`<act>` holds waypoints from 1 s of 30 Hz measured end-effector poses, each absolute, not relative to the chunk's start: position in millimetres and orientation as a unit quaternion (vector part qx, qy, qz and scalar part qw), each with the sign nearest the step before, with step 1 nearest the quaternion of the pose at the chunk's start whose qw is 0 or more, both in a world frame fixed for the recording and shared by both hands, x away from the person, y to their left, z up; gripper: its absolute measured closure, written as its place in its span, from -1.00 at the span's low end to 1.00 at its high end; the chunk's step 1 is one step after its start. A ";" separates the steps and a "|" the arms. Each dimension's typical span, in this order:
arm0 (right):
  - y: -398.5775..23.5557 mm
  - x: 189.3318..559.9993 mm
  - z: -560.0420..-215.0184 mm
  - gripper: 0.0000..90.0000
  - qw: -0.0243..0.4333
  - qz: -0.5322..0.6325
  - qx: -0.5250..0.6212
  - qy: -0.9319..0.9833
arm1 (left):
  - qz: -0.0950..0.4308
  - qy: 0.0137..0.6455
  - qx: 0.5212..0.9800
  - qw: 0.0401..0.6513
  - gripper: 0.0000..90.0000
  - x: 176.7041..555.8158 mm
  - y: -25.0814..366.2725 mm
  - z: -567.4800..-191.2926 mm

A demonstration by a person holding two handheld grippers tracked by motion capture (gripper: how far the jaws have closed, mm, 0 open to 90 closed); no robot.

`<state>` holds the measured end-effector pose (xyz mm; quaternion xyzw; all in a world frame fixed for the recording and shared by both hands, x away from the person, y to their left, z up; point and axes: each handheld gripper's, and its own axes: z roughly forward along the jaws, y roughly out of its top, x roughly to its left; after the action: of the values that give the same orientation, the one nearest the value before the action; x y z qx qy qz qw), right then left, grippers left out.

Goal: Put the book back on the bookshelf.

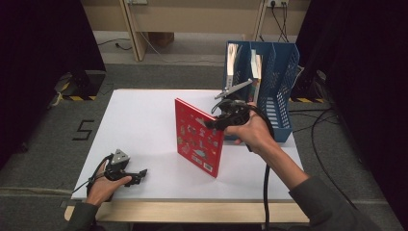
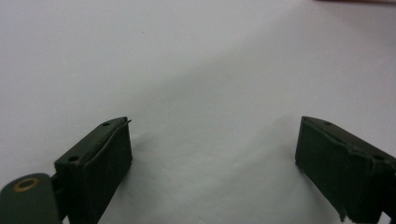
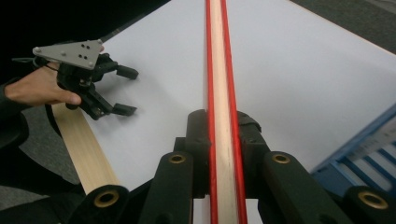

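Left gripper [image 1: 139,173] nearest, resting low at the tabletop's [image 1: 144,120] near-left corner, well apart from the red book [image 1: 199,137]. Jaws apart, nothing between them; bare white surface under them in the left gripper view.

Red book mid-tabletop, upright on its lower edge, tilted, cover facing left. Right gripper [image 1: 211,122] clamped on its top edge near the far corner; in the right gripper view the jaws are together on the red covers with the cream page block [image 3: 222,93] between.

Beyond the book, just to its right: blue file rack [image 1: 281,72] at the tabletop's far-right edge, already holding books in its far slots.

Risks, as I judge them:
- Grip sits at one corner, so the book may swing or pivot in the jaws once lifted.
- Covers could splay and the pages sag.
- A tilted book may catch the rack's divider or front wall and shove the rack.
- Left gripper is too far from the book to steady it.
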<state>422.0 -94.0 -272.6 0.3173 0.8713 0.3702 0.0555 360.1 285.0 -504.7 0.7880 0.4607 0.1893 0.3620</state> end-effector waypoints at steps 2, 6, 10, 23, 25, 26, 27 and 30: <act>-100.2 419.5 -267.5 0.77 0.063 0.365 0.319 0.872 | 0.189 0.460 0.788 0.362 -0.77 360.1 285.1 -504.8; -114.6 413.5 -260.9 0.77 0.073 0.352 0.325 0.875 | 0.189 0.458 0.789 0.364 -0.77 360.1 285.7 -505.0; -128.5 407.6 -255.7 0.77 0.083 0.344 0.330 0.875 | 0.188 0.457 0.789 0.364 -0.78 360.2 285.8 -505.2; -173.8 396.3 -248.3 0.77 0.102 0.340 0.364 0.861 | 0.189 0.456 0.790 0.363 -0.79 360.5 285.5 -505.2; -180.1 395.3 -246.6 0.77 0.108 0.340 0.367 0.859 | 0.188 0.457 0.790 0.363 -0.79 360.5 285.6 -505.2; -183.0 394.8 -245.7 0.77 0.110 0.341 0.371 0.857 | 0.188 0.456 0.790 0.363 -0.79 360.5 285.5 -505.2; -186.1 394.4 -245.0 0.77 0.111 0.343 0.374 0.855 | 0.189 0.456 0.791 0.362 -0.79 360.5 285.6 -505.2; -193.7 392.2 -243.4 0.77 0.117 0.345 0.379 0.851 | 0.188 0.456 0.790 0.363 -0.79 360.6 285.5 -505.2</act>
<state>392.2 -193.7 -243.4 0.3788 0.8506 0.3454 0.1169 360.6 285.5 -505.2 0.7902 0.4564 0.1882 0.3631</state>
